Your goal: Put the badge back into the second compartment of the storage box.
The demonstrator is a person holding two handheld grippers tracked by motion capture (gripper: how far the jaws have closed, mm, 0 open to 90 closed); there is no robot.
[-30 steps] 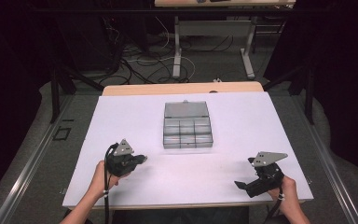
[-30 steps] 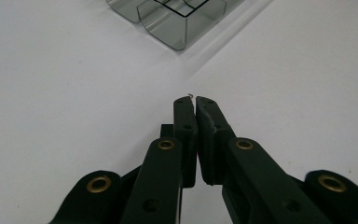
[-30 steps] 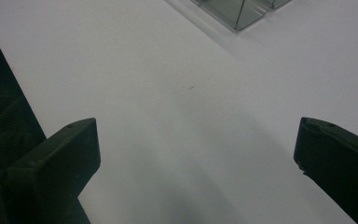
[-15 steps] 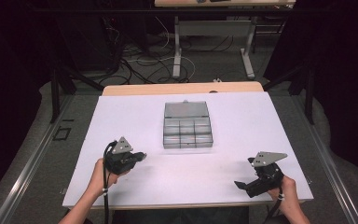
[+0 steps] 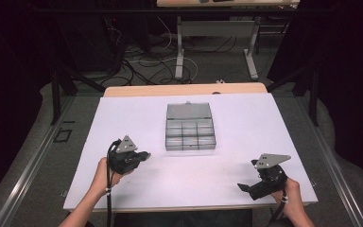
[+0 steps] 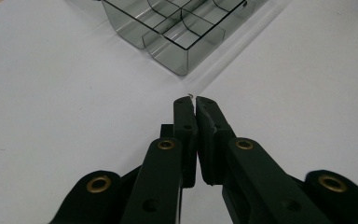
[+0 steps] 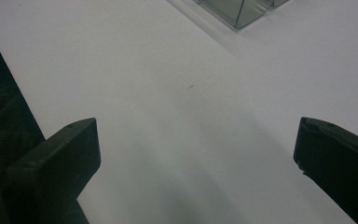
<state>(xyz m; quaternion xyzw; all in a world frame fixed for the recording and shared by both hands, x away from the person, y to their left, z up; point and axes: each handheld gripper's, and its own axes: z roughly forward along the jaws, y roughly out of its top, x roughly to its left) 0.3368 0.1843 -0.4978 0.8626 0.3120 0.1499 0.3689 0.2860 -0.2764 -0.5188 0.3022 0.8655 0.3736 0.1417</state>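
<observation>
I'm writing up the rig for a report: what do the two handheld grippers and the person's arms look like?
Both are black. The left gripper and right gripper each carry a grey three-cornered plate on top and trail a black cable. The left gripper's flat jaws pivot on brass-ringed joints. The forearms show no sleeves; a thin band circles each wrist.

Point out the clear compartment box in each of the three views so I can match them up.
High view: the clear compartment box sits mid-table, lid open at the far side.
Left gripper view: upper centre, one corner nearest the shut left tongs.
Right gripper view: one corner at the top edge, beyond the open right tongs.
Shared landmark: the white table surface around the box.
</observation>
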